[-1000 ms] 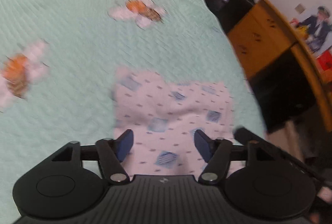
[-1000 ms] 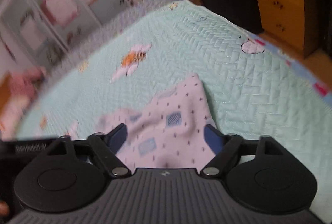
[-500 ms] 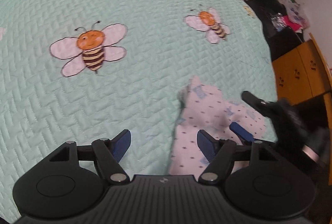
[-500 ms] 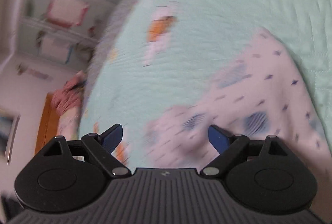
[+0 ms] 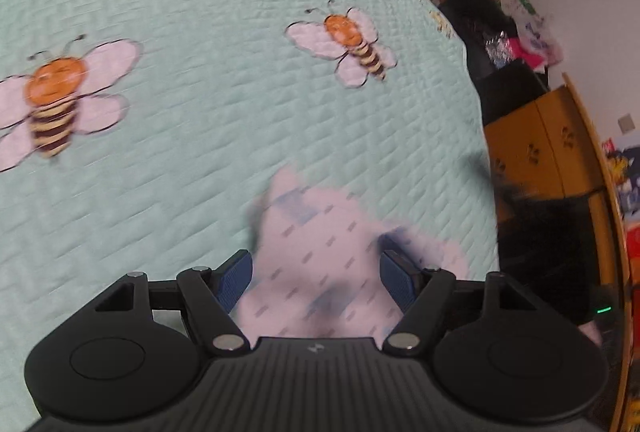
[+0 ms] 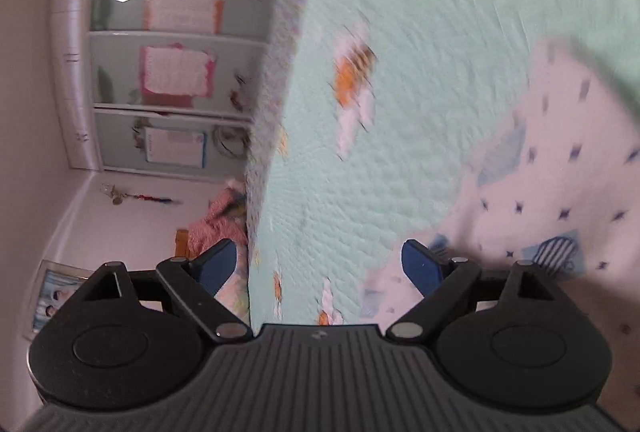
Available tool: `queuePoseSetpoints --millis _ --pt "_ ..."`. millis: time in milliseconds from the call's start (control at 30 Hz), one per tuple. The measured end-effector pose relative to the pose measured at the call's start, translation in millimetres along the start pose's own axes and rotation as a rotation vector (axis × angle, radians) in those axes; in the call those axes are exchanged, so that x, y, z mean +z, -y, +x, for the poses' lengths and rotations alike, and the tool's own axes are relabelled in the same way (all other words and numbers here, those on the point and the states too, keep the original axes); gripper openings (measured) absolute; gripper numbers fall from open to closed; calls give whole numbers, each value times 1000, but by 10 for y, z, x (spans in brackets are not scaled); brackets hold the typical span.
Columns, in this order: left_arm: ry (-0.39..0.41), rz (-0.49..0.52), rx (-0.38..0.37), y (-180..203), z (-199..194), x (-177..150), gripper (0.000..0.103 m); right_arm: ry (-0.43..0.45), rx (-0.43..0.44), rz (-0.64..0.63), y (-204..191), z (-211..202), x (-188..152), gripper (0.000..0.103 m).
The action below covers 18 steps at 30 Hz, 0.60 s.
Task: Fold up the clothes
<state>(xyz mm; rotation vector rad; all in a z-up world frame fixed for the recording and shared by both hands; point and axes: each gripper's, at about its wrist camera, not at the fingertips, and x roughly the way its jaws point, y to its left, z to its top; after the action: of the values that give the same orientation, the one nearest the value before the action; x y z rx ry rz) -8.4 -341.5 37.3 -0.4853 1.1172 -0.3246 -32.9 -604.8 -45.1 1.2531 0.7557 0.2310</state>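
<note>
Garment [image 5: 320, 264] blurred, partly cut off

Mint quilt [image 5: 224, 135] lies flat and bare to the left and ahead of the patterned garment [image 5: 320, 264], so passage there is free. On the right the bed edge is close, with black furniture [image 5: 516, 91] and an orange cabinet [image 5: 536, 155] beside it. Right wrist view: shelving [image 6: 176, 71] stands past the far bed edge.
</note>
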Motion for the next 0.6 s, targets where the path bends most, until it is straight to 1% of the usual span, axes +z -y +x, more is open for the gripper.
queuePoseSetpoints --millis 33,67,100,167,200,233,267,300,333,367,400,433,467,500,533,600 --pt "-17 10 12 7 97 24 73 -5 -88 -36 -14 48 -23 53" --pt "-36 19 31 3 197 45 74 -9 -175 -71 -27 96 -46 40" --pt "-55 28 49 0 297 66 74 -8 -236 -98 -46 111 -66 36" --pt "-78 19 50 -76 414 95 74 25 -204 -106 -114 -58 -90 45" --pt "-88 13 48 -119 466 108 74 48 -188 -117 -156 -154 -97 63" --pt "-86 10 45 -130 473 112 75 87 -181 -150 -210 -269 -85 77" --pt "-79 9 42 -128 463 111 76 108 -199 -187 -228 -348 -70 82" --pt "-81 21 46 -113 466 117 76 122 -224 -217 -223 -410 -45 82" --pt "-86 37 52 -93 474 126 76 113 -263 -218 -142 -421 8 66" --pt "-91 53 58 -72 481 134 76 113 -273 -188 -37 -447 68 54" --pt "-96 69 64 -52 489 142 76 127 -261 -148 38 -517 123 44" --pt "-101 63 61 -65 487 158 76 145 -240 -117 92 -593 158 50" --pt "-105 47 51 -94 476 174 76 177 -191 -115 84 -687 137 58" --pt "-111 37 42 -123 473 193 76 208 -151 -121 74 -780 113 73" --pt "-117 33 35 -137 474 207 76 237 -158 -151 63 -852 92 80" --pt "-118 27 23 -151 450 233 75 238 -343 -158 146 -874 106 79"
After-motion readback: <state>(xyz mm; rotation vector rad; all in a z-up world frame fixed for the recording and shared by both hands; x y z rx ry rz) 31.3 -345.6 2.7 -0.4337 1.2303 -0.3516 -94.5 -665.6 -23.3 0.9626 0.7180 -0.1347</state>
